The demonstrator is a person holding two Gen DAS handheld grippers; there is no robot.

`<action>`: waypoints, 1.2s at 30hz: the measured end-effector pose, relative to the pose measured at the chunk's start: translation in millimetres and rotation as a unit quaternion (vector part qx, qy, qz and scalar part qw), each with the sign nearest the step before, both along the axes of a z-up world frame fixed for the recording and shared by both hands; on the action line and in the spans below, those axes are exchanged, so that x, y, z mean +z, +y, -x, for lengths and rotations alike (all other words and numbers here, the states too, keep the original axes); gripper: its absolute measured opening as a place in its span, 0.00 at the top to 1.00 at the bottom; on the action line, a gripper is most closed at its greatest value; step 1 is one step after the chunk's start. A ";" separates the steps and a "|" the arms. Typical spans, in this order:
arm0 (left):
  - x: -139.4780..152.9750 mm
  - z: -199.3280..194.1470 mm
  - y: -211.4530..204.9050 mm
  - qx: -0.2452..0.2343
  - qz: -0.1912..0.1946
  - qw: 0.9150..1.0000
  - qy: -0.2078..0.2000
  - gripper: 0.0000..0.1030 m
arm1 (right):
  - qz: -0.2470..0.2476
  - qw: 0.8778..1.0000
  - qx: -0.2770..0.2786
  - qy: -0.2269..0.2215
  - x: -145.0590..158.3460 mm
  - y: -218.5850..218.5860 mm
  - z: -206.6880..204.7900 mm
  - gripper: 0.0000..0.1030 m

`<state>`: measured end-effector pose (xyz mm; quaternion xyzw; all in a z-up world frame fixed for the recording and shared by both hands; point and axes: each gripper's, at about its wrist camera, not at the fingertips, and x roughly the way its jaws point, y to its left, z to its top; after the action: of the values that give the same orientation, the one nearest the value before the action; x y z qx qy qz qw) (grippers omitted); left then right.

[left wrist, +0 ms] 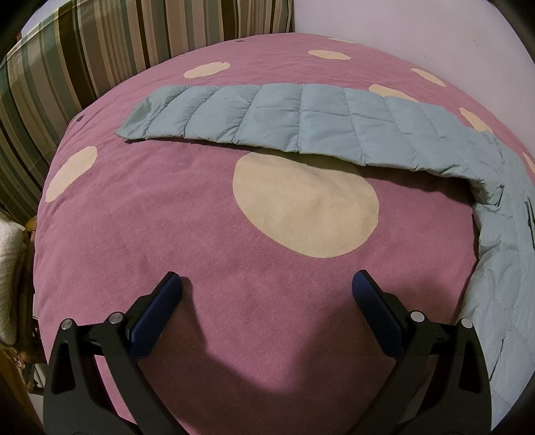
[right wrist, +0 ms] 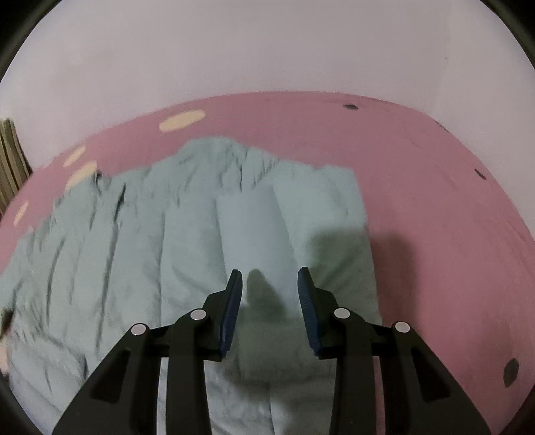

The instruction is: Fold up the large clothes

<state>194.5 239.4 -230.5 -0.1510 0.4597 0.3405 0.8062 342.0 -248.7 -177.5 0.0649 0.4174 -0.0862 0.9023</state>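
A light blue quilted jacket (left wrist: pixel 301 123) lies on the pink blanket with cream dots (left wrist: pixel 150 227). In the left wrist view one sleeve stretches across the bed, and the body curves down the right edge. My left gripper (left wrist: pixel 265 275) hangs open above bare blanket, well short of the sleeve, with nothing between its fingers. In the right wrist view the jacket's body (right wrist: pixel 133 234) spreads wrinkled beneath my right gripper (right wrist: pixel 269 271). Its jaws stand partly apart over a smooth fold of the fabric. Nothing is pinched, and a finger's shadow falls on the cloth.
A striped cushion (left wrist: pixel 83 50) stands along the far left of the bed. A pale wall (left wrist: pixel 418 30) runs behind it. A white knitted item (left wrist: pixel 10 274) sits beside the bed at the left. Bare pink blanket (right wrist: pixel 434 207) lies right of the jacket.
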 end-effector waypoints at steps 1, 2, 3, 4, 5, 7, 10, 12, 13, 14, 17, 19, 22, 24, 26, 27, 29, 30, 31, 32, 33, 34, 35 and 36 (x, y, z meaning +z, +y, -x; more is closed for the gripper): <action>-0.2 0.0 -0.2 0.000 0.000 1.000 -0.001 0.02 | 0.002 1.000 -0.002 0.002 -0.7 -1.9 -6.1 0.66; -0.4 -0.4 0.1 0.000 0.001 1.000 -0.001 0.02 | 0.002 1.000 -0.005 0.008 -4.7 -5.4 -14.6 0.66; -0.3 -0.1 -0.4 0.000 0.001 1.000 0.000 0.02 | -0.002 1.000 -0.007 0.016 -7.8 -7.7 -27.1 0.66; -0.2 0.0 -0.6 0.000 0.000 1.000 0.000 0.02 | -0.004 1.000 -0.009 0.024 -14.0 -9.8 -31.9 0.66; -0.3 0.0 -0.3 0.000 0.000 1.000 0.000 0.02 | -0.005 0.999 -0.011 0.034 -21.5 -10.7 -33.4 0.66; -0.3 -0.4 -0.2 0.000 0.001 1.000 0.000 0.02 | -0.001 0.999 -0.008 0.049 -33.7 -11.1 -39.6 0.66; -0.4 0.1 -0.2 0.000 0.000 1.000 0.000 0.02 | -0.002 0.999 -0.005 0.047 -36.9 -12.6 -41.1 0.65; -0.5 0.6 0.2 0.000 0.001 1.000 -0.001 0.02 | -0.005 0.999 -0.007 0.041 -25.6 -12.6 -33.8 0.65; -0.5 0.7 0.4 0.000 0.001 1.000 -0.001 0.02 | -0.009 0.999 -0.007 0.037 -21.7 -12.3 -29.5 0.65; -0.4 0.7 0.7 0.000 0.001 1.000 -0.002 0.02 | -0.015 0.999 -0.006 0.031 -16.4 -12.3 -21.8 0.65; -0.4 0.5 0.6 0.000 0.000 1.000 0.000 0.02 | -0.011 1.000 -0.002 0.009 -4.9 -6.3 12.2 0.65; -0.4 0.7 0.4 0.000 0.001 1.000 -0.001 0.02 | -0.017 1.000 0.002 0.009 -8.0 -4.5 25.8 0.65; -0.4 0.6 0.1 0.000 0.000 1.000 0.000 0.02 | -0.013 1.000 0.010 0.023 -23.2 -2.1 29.7 0.65; -0.4 0.6 0.5 0.000 0.001 1.000 -0.001 0.02 | -0.014 0.999 0.011 0.030 -34.4 -1.2 29.8 0.63; -0.2 1.0 0.7 0.000 0.002 1.000 -0.002 0.02 | -0.018 0.999 0.012 0.030 -42.7 -2.5 25.6 0.59; -0.3 0.6 0.2 0.000 0.001 1.000 -0.002 0.02 | -0.012 0.999 0.013 0.029 -43.9 -0.1 24.9 0.58; -0.1 0.9 0.6 0.000 0.002 1.000 -0.003 0.02 | 0.003 1.000 0.014 0.026 -43.2 4.1 24.8 0.57; -0.1 0.9 0.8 0.000 0.003 1.000 -0.003 0.02 | 0.005 1.000 0.014 0.025 -43.2 4.7 26.0 0.57; -0.2 1.2 1.2 0.000 0.004 1.000 -0.004 0.02 | 0.003 1.000 0.013 0.023 -43.6 4.9 27.0 0.57; 0.0 1.8 1.5 0.000 0.006 1.000 -0.005 0.02 | -0.003 1.000 0.013 0.020 -43.8 3.4 27.5 0.56; 0.4 2.4 1.4 0.001 0.007 1.000 -0.007 0.02 | -0.007 1.000 0.013 0.017 -44.5 2.2 27.7 0.56; 1.0 2.8 1.8 0.000 0.008 1.000 -0.009 0.02 | -0.013 1.000 0.016 0.015 -44.5 1.1 28.5 0.54; 1.7 4.4 2.4 -0.003 0.011 1.000 -0.012 0.02 | -0.017 0.999 0.023 0.014 -44.4 1.3 28.5 0.46; 3.6 5.8 4.5 -0.014 0.019 1.000 -0.015 0.02 | -0.017 0.999 0.029 0.014 -44.6 3.2 29.0 0.44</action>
<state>188.6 243.9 -226.9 -0.1651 0.4564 0.3180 0.8144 313.0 -245.5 -222.1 0.0663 0.4331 -0.0536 0.8973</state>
